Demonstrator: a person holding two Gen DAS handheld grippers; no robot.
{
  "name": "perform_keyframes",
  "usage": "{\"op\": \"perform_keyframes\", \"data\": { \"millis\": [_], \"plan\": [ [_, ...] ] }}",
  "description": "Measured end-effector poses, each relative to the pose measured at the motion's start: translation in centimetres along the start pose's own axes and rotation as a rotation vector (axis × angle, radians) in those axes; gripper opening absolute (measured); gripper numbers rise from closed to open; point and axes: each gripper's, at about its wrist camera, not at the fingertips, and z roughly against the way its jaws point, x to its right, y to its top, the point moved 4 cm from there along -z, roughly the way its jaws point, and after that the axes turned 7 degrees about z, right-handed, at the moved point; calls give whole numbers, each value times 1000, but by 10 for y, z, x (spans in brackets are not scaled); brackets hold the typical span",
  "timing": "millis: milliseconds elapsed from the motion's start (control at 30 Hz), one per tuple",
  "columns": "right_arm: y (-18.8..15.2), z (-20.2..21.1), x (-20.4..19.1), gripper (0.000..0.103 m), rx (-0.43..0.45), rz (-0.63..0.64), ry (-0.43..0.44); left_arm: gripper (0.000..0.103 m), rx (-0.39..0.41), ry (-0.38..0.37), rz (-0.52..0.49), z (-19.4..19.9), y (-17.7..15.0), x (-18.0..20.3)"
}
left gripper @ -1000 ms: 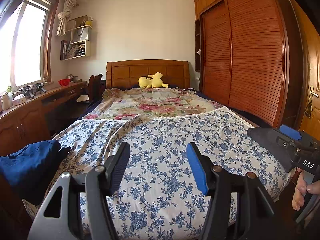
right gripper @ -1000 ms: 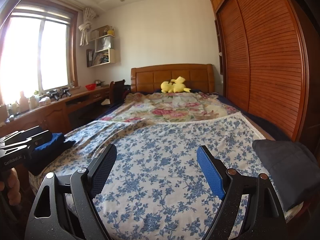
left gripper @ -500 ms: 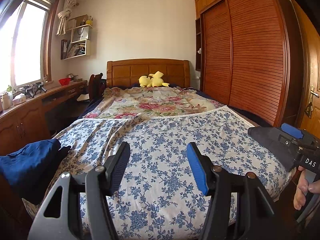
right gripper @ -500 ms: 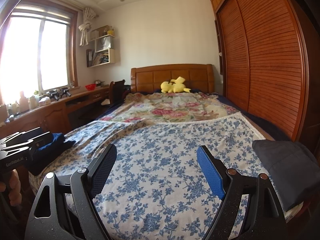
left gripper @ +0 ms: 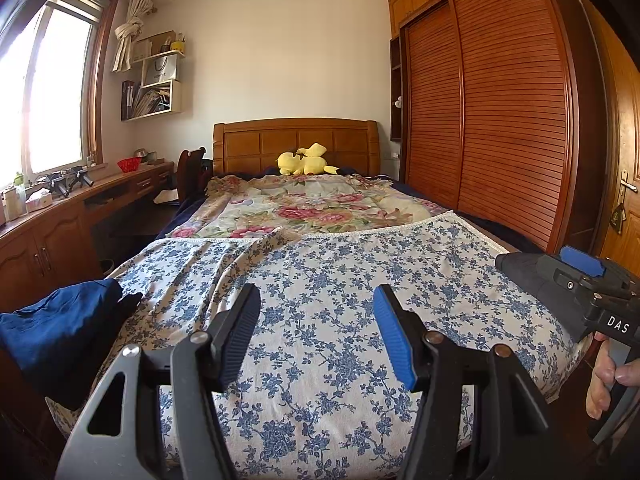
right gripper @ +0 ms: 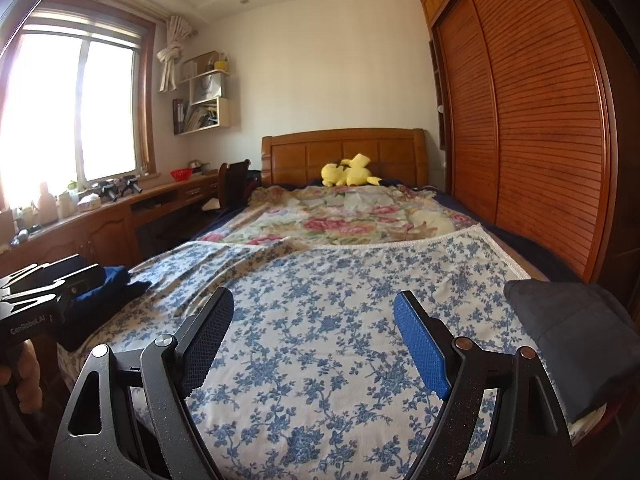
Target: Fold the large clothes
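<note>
Clothes wait on the bed in two piles. One is a blue garment (left gripper: 60, 328), crumpled up at the near corner of the bed, off to the left of the left gripper (left gripper: 316, 334) and a bit ahead of its jaws. The other is a dark folded garment (right gripper: 576, 344), lying on the near corner at the other side, just to the right of the right gripper (right gripper: 314, 344).

Both grippers are held over the foot of the bed and point along it. The left gripper has its jaws partly open with nothing between them. Under and ahead of those jaws is only the blue flowered sheet (left gripper: 320, 280). The right gripper has its jaws wide open, and they are empty too. The same sheet (right gripper: 320, 300) fills the gap between them.

In the left wrist view, the right gripper (left gripper: 580, 280) shows far off to the right of the jaws, with the person's hand (left gripper: 608, 376) around its handle. In the right wrist view, the left gripper (right gripper: 44, 292) shows far off to the left of the jaws, in front of the blue garment (right gripper: 108, 292).

Farther ahead of both pairs of jaws lies a quilt with pink roses (left gripper: 316, 208). Past that, a yellow plush toy (left gripper: 306, 160) rests by the wooden headboard (left gripper: 296, 142). A tall wooden wardrobe (left gripper: 492, 112) stands along the right side of the bed, and a long desk (left gripper: 80, 208) runs under the window (left gripper: 60, 96) on the left.
</note>
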Motion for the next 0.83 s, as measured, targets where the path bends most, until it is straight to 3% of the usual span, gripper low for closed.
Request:
{"op": "perform_keyframes", "data": {
  "millis": [833],
  "plan": [
    [-2, 0, -1, 84, -3, -1, 3, 58, -1, 2, -1, 0, -1, 0]
  ]
}}
